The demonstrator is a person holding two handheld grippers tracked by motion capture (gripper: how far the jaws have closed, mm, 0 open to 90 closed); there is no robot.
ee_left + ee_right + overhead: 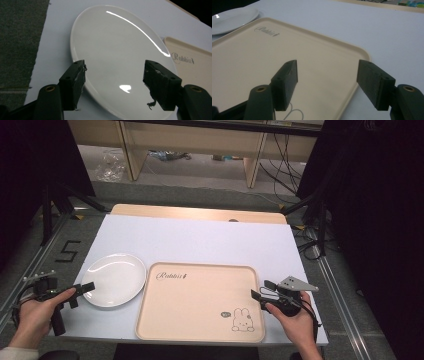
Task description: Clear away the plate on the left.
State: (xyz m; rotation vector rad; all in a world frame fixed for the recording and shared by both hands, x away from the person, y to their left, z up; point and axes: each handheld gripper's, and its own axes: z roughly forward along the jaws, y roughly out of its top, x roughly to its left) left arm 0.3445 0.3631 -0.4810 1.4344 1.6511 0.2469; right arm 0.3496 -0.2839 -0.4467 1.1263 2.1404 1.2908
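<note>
Looking down, a white plate (pixel 113 280) sits beside a beige rabbit tray (pixel 200 302) on the white tabletop (pixel 200 240), grey floor around. Left gripper (pixel 113 75) straddles the plate's rim, parted, gripping nothing. Right gripper (pixel 327 75) gapes empty over the tray's edge.

plate (pixel 113 279): plain glossy white
tray (pixel 200 302): cream, dark script far left, rabbit drawing near right
table (pixel 200 240): pale lavender-white
jaws: black
</note>
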